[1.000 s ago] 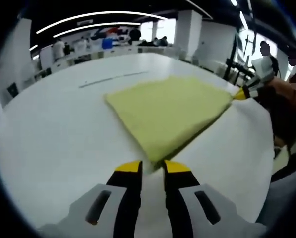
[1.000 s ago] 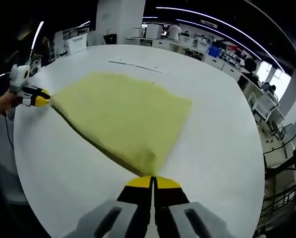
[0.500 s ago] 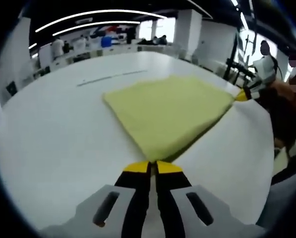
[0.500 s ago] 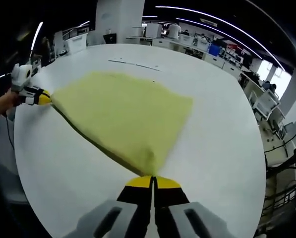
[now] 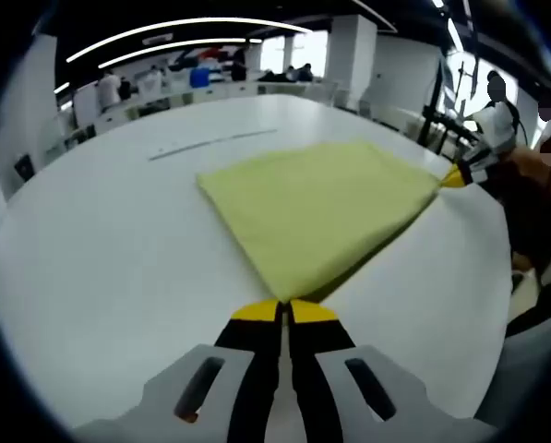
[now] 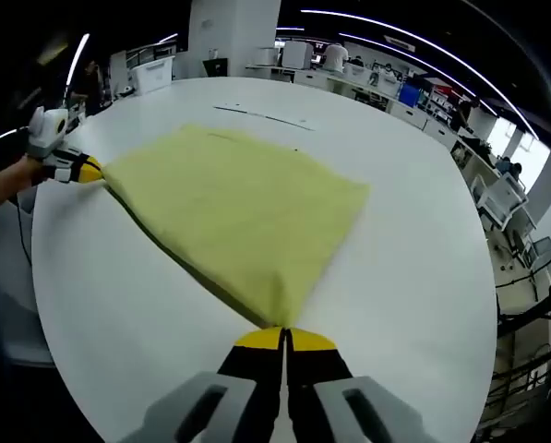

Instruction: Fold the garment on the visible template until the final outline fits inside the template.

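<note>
Garment [image 5: 321,208], a yellow folded cloth, lies flat on the white table [image 5: 100,268], its near corners held at both ends. Left gripper [image 5: 284,312] has its yellow-tipped jaws pressed together on one corner; right gripper [image 6: 283,338] pinches the other corner the same way. A thin dark line [image 6: 257,115] marks the tabletop beyond the cloth. Desks and people [image 5: 109,88] stand in the background, well apart, and nothing lies across the cloth.

Left tongs [image 5: 285,312] closed on the near corner of the folded yellow garment [image 5: 317,204], which lies on the white table [image 5: 100,249]. Right tongs [image 5: 452,177] grip its far right corner.
</note>
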Tool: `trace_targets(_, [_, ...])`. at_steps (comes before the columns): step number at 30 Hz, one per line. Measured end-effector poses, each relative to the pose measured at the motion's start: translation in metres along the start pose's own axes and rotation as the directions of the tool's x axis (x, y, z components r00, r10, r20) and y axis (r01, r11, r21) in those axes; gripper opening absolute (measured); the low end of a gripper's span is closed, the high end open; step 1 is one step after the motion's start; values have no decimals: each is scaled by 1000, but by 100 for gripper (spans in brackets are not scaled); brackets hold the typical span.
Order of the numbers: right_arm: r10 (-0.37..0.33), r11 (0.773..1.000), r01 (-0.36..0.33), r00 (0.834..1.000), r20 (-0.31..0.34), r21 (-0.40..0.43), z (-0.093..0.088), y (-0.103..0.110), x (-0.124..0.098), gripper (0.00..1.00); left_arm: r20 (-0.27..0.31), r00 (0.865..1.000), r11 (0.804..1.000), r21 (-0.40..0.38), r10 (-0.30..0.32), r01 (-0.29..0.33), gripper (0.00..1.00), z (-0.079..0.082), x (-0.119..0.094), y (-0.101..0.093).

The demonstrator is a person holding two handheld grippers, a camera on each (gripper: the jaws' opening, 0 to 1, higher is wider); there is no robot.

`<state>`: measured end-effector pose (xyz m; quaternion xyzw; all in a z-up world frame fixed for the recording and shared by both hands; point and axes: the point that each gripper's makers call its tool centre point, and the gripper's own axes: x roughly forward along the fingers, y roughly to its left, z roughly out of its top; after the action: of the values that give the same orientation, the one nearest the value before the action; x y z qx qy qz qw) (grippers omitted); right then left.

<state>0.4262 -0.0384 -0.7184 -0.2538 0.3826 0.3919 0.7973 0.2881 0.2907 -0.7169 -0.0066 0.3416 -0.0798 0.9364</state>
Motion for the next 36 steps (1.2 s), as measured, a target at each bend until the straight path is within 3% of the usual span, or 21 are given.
trace_targets(17, [34, 999, -34, 999, 10, -4, -9, 20, -7, 0, -16, 1000, 1000, 7, 17, -16, 0, -13, -24, -3])
trace_targets(36, [54, 999, -54, 998, 11, -9, -13, 30, -10, 0, -35, 999, 1000, 1, 28, -28, 0, -26, -35, -5])
